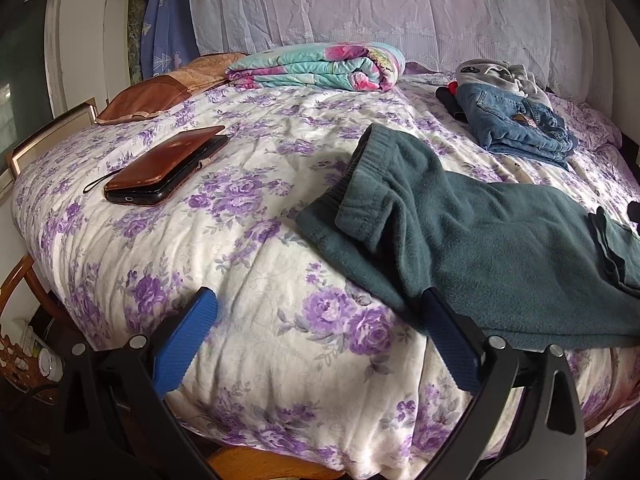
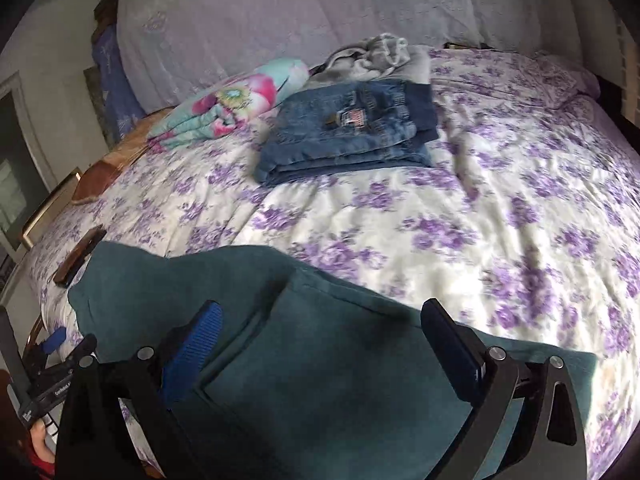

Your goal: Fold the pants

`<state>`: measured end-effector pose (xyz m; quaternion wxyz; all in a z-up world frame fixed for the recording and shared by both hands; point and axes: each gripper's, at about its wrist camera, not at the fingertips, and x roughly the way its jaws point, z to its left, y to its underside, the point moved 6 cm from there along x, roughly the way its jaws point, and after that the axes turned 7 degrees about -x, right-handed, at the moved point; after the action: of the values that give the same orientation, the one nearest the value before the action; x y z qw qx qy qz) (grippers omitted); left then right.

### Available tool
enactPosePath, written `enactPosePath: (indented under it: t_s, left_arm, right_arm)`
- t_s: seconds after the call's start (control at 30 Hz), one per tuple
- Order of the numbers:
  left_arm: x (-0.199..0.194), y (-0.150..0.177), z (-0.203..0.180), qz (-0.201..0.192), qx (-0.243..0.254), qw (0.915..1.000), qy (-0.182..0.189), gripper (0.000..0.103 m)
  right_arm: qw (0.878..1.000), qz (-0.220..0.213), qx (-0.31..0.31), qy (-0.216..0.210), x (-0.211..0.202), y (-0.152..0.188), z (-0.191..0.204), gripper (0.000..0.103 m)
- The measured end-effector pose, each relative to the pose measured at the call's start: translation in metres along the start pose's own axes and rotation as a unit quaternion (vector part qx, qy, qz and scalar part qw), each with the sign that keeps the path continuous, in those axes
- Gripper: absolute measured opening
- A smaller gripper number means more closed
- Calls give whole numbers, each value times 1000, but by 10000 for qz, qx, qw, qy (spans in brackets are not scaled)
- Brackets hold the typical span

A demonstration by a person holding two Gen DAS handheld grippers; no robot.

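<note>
A pair of dark teal fleece pants [image 1: 480, 248] lies on a bed [image 1: 248, 248] covered with a white spread printed in purple roses. The pants sit near the front edge of the bed, with the elastic waistband [image 1: 360, 168] turned toward the middle of the mattress and rumpled open, and the legs running off to the right.

The left gripper [image 1: 320, 336] hangs low over the front edge of the bed with its blue-padded fingers [image 1: 188, 340] spread wide and nothing between them. Its right finger is just at the near hem of the pants; whether it touches the cloth is hard to tell from this angle.

The right gripper [image 2: 320, 344] hovers over the teal fabric farther along, its jaws also wide apart and holding nothing. A folded flap of the pants lies beneath the gap between its fingers. In the right wrist view the left gripper shows at the lower left, with part of a hand [image 2: 40, 440] below it.

A brown wallet-style phone case [image 1: 164, 172] rests on the bed well left of the pants. Farther back lie folded blue jeans [image 2: 352, 132], a grey garment [image 2: 380, 56] behind them, and a folded floral quilt [image 1: 320, 66] near the lace-draped headboard [image 1: 400, 4].
</note>
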<state>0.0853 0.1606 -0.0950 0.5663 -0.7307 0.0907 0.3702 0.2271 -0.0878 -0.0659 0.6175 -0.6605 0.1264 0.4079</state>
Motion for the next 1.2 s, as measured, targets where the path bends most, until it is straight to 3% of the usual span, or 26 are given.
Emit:
enactPosePath:
  t_s: [0.07,0.23,0.37,0.43,0.5,0.57,0.67,1.03,1.2]
  left_arm:
    - [0,0,0,28,-33,10000,53,98]
    - [-3,-1,3,147,-131,9996,207,98]
    - [-6,-2,4,217,-365,9983,402,98]
    - [-8,-3,3,227,-457,9973,519,98]
    - [-11,-4,-1,227,-545,9961,663,98]
    - [-12,-4,-4,230,-576,9952,759,98]
    - [-13,-7,-12,237,-576,9946,836,98]
    - [-8,-12,-50,351,-316,9916,1201,98]
    - [5,-11,-59,414,-245,9925,1122,98]
  right_arm:
    - [9987,462,-208,-77,26,12,14,100]
    - [9966,-459,-640,222,-26,19,15,100]
    - [9770,-1135,-971,1522,-80,36,-32,100]
    - [9708,-1004,-912,1979,-88,52,-62,100]
    - [9722,-706,-674,2129,-82,67,-90,100]
    - [9783,-451,-304,2001,-67,85,-111,100]
    - [9840,-849,214,1554,-65,94,-123,100]
    - [9828,-868,25,1627,-62,95,-115,100]
    - [9827,-879,26,1629,-63,95,-115,100]
